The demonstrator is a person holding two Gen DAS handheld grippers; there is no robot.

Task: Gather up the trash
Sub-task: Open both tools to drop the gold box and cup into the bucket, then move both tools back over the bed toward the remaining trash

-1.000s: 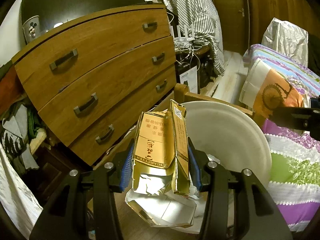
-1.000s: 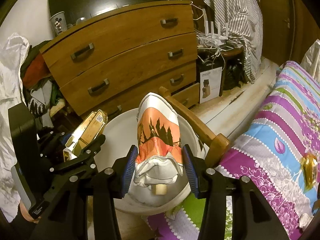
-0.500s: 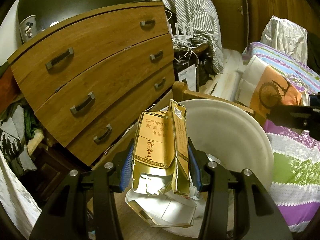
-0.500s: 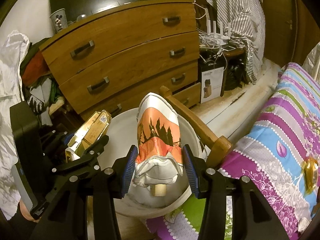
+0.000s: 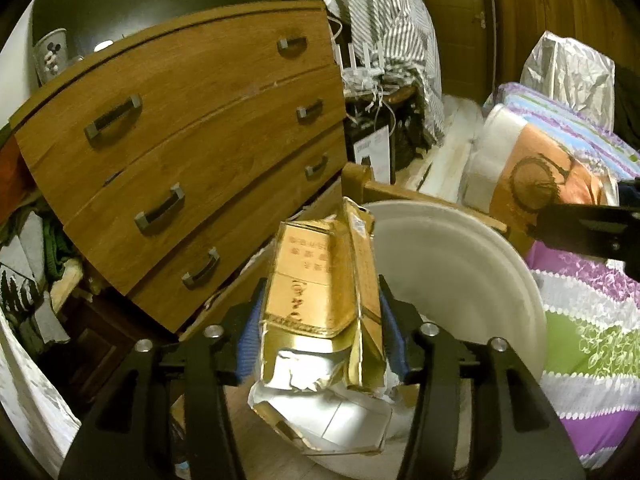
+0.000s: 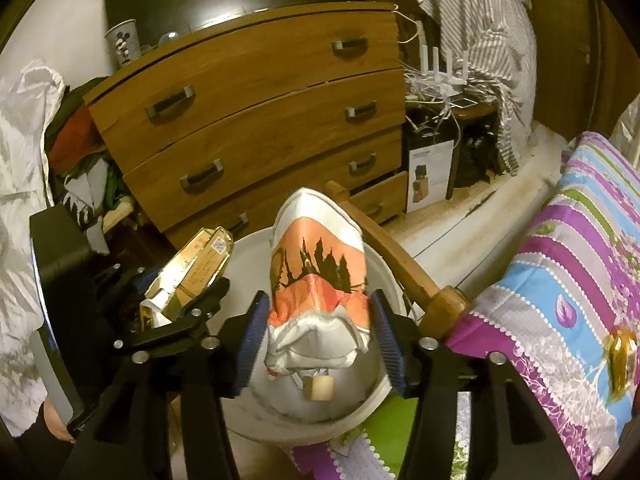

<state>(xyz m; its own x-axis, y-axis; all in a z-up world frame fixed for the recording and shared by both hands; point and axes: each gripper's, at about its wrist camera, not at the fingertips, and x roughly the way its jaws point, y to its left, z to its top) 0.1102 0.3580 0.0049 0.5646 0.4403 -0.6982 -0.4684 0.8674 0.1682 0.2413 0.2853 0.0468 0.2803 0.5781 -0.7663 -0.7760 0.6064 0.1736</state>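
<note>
My left gripper point(image 5: 322, 336) hangs over a white round bin point(image 5: 480, 272). Its jaws are opening, and a torn gold cigarette carton point(image 5: 316, 280) stands upright and blurred between the pads, which no longer press on it. My right gripper point(image 6: 320, 336) is above the same bin point(image 6: 380, 392), its jaws opening too. A crumpled white and orange bag with a tree print point(image 6: 316, 272) stands between them, with narrow gaps beside both pads. The right wrist view also shows the carton point(image 6: 192, 268) in the left gripper point(image 6: 180, 300).
A wooden chest of drawers point(image 6: 256, 120) stands right behind the bin. A wooden bedpost point(image 6: 444, 304) and a bed with a striped floral quilt point(image 6: 560, 280) lie to the right. Clothes point(image 6: 80, 168) are piled at the left, and a router with cables point(image 6: 444, 68) sits further back.
The jaws of both grippers have spread wider. The carton now looks blurred and loose between the left pads, and gaps show beside the bag. Neither hand has shifted.
</note>
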